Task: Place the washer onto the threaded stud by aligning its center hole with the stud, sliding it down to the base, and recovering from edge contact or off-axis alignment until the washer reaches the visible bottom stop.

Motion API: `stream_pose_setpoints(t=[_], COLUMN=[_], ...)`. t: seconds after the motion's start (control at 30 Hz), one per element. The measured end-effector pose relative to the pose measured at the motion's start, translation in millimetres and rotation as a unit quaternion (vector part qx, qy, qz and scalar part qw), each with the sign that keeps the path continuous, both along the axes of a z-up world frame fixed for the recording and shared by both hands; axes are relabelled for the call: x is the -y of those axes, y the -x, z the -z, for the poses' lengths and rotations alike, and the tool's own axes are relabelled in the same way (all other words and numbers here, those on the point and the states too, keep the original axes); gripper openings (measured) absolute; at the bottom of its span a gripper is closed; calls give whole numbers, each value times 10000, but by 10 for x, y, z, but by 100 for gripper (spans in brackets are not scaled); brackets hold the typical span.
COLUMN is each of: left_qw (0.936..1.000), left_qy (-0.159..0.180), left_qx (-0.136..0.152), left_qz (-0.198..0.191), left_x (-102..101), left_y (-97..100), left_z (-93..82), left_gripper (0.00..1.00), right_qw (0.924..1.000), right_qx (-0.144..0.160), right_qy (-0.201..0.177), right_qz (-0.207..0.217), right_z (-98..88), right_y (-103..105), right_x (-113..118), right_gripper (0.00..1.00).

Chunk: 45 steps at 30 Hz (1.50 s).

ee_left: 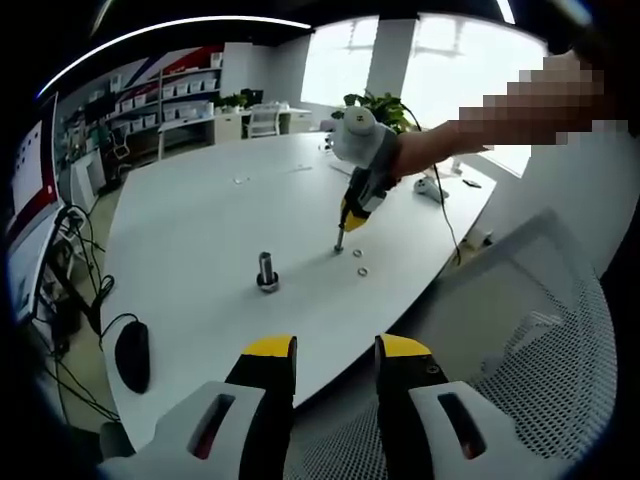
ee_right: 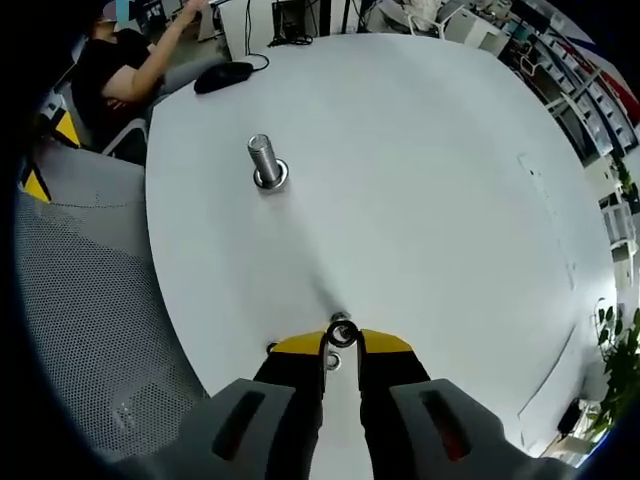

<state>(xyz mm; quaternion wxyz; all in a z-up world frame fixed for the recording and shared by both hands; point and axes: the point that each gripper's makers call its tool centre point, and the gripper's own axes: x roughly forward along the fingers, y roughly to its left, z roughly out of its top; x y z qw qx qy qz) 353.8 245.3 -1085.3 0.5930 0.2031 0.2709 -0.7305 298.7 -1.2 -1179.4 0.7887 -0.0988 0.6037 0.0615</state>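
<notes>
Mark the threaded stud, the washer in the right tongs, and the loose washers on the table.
threaded stud point(ee_right: 262, 160): right gripper view, its upright shaft.
washer point(ee_right: 341, 333): right gripper view, ring between the tong tips.
loose washers point(ee_left: 360, 270): left gripper view, the nearer ring.

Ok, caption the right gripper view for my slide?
Right gripper pinching a washer on the white table, stud ahead.

An open-plan office: a large white meeting table point(ee_left: 200, 215) with a mesh-backed office chair point(ee_left: 540, 340) pulled up beside it, shelves of storage bins point(ee_left: 165, 95) along the wall beyond it, potted plants point(ee_left: 380, 105) by bright windows behind its far end.
</notes>
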Motion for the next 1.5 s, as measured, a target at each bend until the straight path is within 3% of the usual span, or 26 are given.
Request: stream_pose_setpoints(t=[0.43, 0.6, 0.87, 0.93, 1.2, 1.5], left_qw=[10000, 10000, 10000, 10000, 10000, 9999], left_qy=[-19, -20, -35, -51, -79, -138], left_qx=[4, 5, 10, 16, 18, 15], left_qz=[-10, -7, -16, 1, 3, 11], left_x=[-1, -1, -7, -10, -13, -21], left_y=[0, -4, 0, -3, -1, -2], left_z=[1, 13, 6, 22, 30, 52], left_gripper=[29, 29, 29, 29, 29, 29], right_qw=[10000, 9999, 9999, 9999, 9998, 9996], right_qx=[-86, -89, -82, -97, -133, -264], right_qy=[-26, 1, -21, 4, -51, -79], right_qz=[-12, -62, -87, -131, -112, -56], right_z=[80, -39, 109, 50, 110, 314], right_y=[46, 49, 14, 14, 25, 52], right_x=[103, -23, 104, 30, 1, 84], right_gripper=[14, 14, 14, 14, 14, 14])
